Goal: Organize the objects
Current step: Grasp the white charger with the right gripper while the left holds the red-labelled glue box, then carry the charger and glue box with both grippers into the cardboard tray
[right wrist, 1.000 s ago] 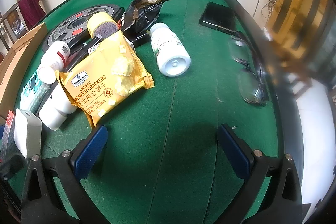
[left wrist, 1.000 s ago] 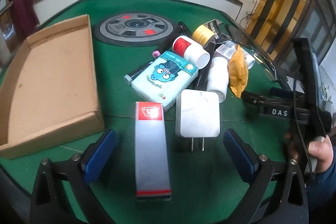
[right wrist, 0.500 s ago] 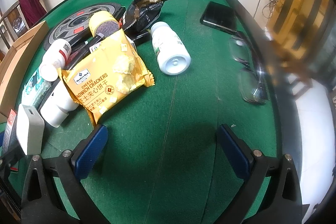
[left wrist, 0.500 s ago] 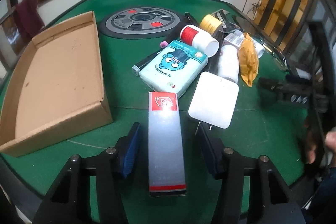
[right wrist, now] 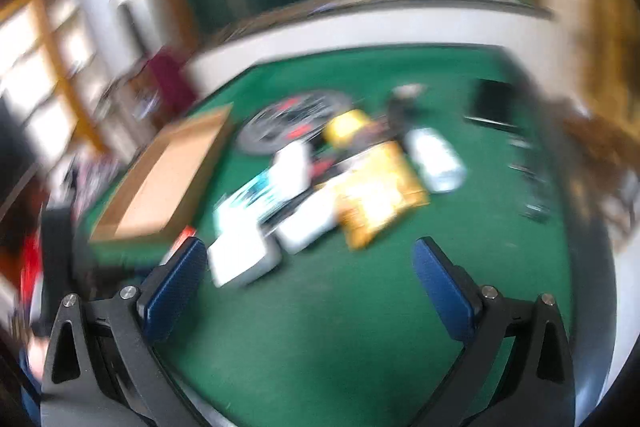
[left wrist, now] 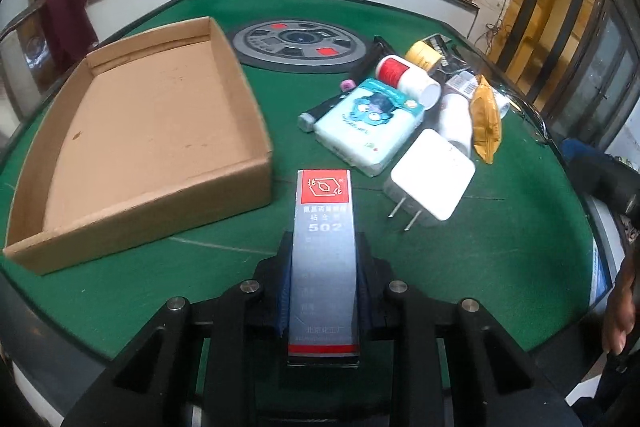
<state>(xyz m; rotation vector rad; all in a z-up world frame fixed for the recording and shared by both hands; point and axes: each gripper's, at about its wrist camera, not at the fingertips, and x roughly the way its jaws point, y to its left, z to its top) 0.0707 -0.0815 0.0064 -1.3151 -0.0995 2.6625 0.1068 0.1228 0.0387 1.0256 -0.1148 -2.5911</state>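
A green felt table (left wrist: 500,267) with a dark raised rim fills both views, its cloth flat and matte. On its left part sits a shallow cardboard tray (left wrist: 248,131), rectangular, with low walls of plain brown corrugated board and a bare floor. Beyond it a round grey disc (left wrist: 298,45) with red patches lies flat in the felt.

Right of the tray lies a heap of small goods: a soft pale-green tissue pack (left wrist: 366,125) printed with a blue cartoon face, a crinkled yellow cracker packet (left wrist: 486,119) seen edge-on, a smooth white bottle with a red label (left wrist: 404,77) lying on its side, and a white plug adapter (left wrist: 434,173), a glossy rounded square whose two metal prongs point toward the camera.

The grey glue box (left wrist: 324,259) is a long, slim carton with a red panel at each end and "502" printed on its face. It lies between the fingers of the left gripper (left wrist: 324,281), just in front of the tray's near right corner and beside the adapter. Its long axis runs along the fingers, the logo end pointing away toward the heap.

The left gripper's jaws are closing, and the dark pads sit tight against both long sides of the box.

In the blurred right wrist view, the right gripper (right wrist: 308,287) hangs over bare felt, its blue-padded jaws wide, closing slightly, with nothing between them.
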